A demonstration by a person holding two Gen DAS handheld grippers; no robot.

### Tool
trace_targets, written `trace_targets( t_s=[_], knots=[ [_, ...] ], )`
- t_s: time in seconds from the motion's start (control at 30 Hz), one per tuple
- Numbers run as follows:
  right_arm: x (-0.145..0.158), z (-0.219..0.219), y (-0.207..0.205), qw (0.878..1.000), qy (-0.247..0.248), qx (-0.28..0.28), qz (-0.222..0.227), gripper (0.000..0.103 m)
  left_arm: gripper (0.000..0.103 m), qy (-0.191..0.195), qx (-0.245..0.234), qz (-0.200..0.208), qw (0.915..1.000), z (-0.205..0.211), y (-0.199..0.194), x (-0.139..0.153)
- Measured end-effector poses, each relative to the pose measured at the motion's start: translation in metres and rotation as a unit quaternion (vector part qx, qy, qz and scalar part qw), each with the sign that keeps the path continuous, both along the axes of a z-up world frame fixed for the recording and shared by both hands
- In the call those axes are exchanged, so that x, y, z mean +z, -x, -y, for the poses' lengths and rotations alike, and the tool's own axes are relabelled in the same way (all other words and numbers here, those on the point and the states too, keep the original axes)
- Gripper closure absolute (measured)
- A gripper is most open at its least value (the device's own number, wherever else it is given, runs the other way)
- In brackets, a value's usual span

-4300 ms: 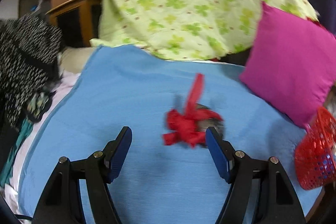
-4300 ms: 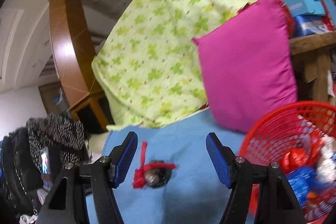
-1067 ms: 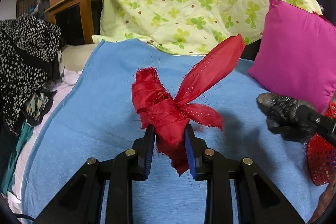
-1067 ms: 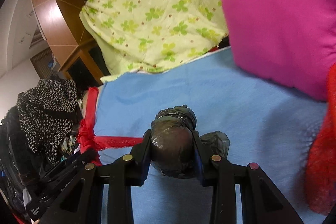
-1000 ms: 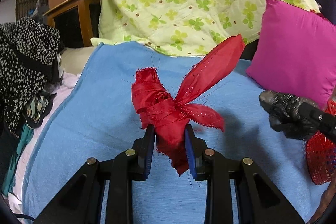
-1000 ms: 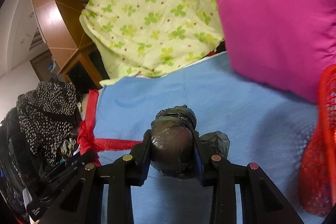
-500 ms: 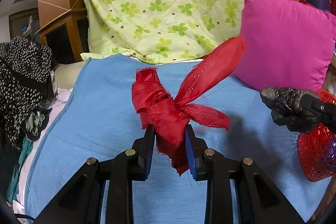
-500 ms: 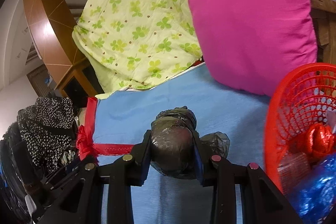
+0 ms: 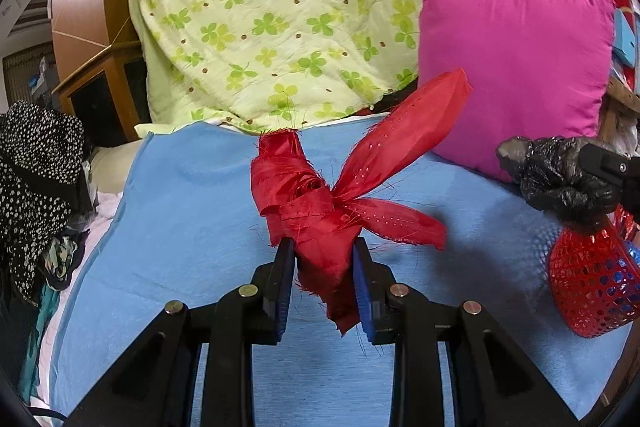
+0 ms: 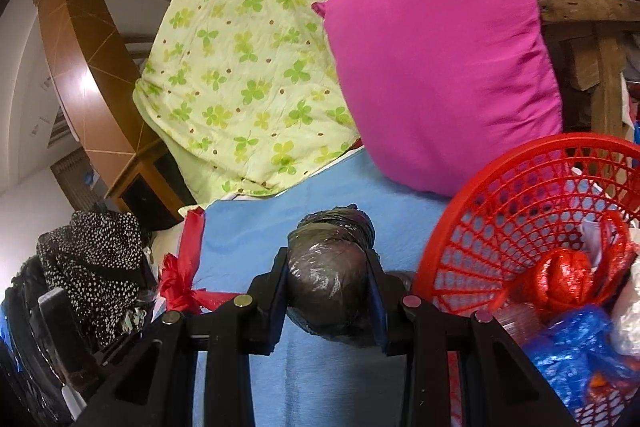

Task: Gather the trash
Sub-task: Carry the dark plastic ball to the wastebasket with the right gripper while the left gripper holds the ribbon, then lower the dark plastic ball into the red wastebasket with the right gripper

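Note:
My left gripper [image 9: 323, 259] is shut on a knotted red cloth scrap [image 9: 320, 203], held above the blue sheet [image 9: 180, 227]. My right gripper [image 10: 330, 281] is shut on a black plastic bundle [image 10: 328, 279]; the same black plastic bundle [image 9: 560, 179] shows at the right of the left wrist view, just above the red mesh basket [image 9: 592, 291]. In the right wrist view the red mesh basket [image 10: 500, 227] stands close at the right with several wrappers inside. The red cloth scrap [image 10: 182, 279] also appears at the lower left there.
A magenta cushion [image 9: 516, 67] leans behind the basket, next to a green clover-print quilt [image 9: 288, 7]. A heap of black dotted clothing [image 9: 36, 179] lies off the bed's left edge. Wooden furniture [image 10: 592, 39] stands behind the cushion.
Both grippers closed on their items since the first frames and lifted them. Over the last second both have swung right, bringing the basket closer and further into view.

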State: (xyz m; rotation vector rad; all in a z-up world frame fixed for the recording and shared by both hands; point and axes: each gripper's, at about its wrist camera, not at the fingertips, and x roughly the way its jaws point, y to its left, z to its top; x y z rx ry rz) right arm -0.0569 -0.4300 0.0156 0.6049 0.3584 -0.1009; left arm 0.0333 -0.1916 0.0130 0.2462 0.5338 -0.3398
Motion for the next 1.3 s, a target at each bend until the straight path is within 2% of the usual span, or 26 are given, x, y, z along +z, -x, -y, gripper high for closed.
trace_targets(
  t_s=[0.83,1.3],
  knots=[
    [0.003,0.043,0.041,0.998,-0.021,-0.048,0.031,0.066,0.073,-0.018,-0.041,0.017,0.9989,0.026,0.02,-0.001],
    [0.005,0.048,0.052,0.997,-0.023,-0.058,0.043,0.066,0.073,-0.02,-0.057,0.029,0.9978,0.029,0.028,0.002]
  ],
)
